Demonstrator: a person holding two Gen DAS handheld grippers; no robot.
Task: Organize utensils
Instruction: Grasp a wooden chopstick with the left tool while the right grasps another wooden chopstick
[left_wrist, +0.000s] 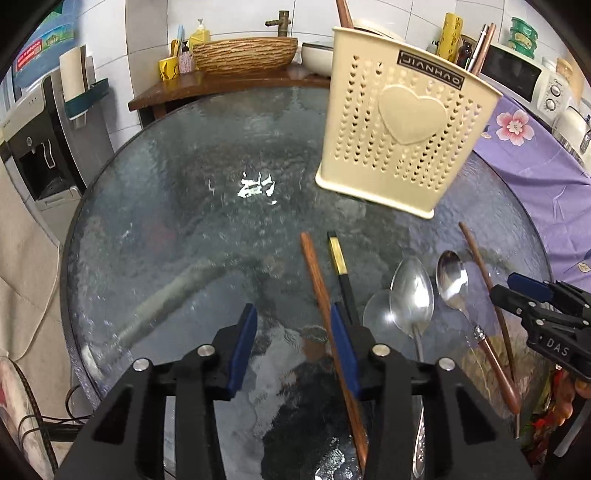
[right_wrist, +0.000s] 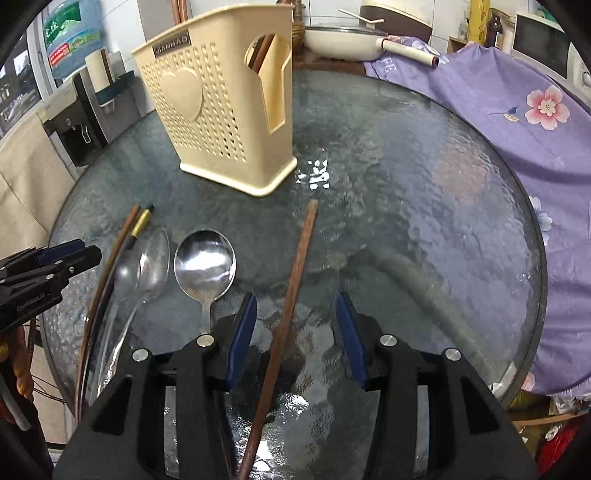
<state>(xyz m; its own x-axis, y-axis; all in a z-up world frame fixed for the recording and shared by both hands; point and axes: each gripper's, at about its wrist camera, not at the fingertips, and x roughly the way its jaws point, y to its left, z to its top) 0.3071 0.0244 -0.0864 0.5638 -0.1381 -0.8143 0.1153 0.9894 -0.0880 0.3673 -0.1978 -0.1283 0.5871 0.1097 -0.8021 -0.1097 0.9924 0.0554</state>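
A cream perforated utensil holder (left_wrist: 399, 122) stands on the round glass table (left_wrist: 192, 206); it also shows in the right wrist view (right_wrist: 221, 110) with chopsticks inside. My left gripper (left_wrist: 293, 339) is open and empty above the table; a brown chopstick (left_wrist: 325, 314) and a black-and-gold chopstick (left_wrist: 341, 273) lie by its right finger. To the right lie two steel spoons (left_wrist: 413, 295), a wood-handled spoon (left_wrist: 452, 280) and another brown chopstick (left_wrist: 480, 266). My right gripper (right_wrist: 295, 332) is open over a brown chopstick (right_wrist: 291, 295); the round steel spoon (right_wrist: 205, 264) lies to its left.
A purple flowered cloth (right_wrist: 517, 122) covers the table's right side. A white pan (right_wrist: 343, 40) and a microwave (left_wrist: 517, 74) stand behind. A wooden basin (left_wrist: 243, 55) sits on a far counter. A water dispenser (left_wrist: 40, 147) stands at the left.
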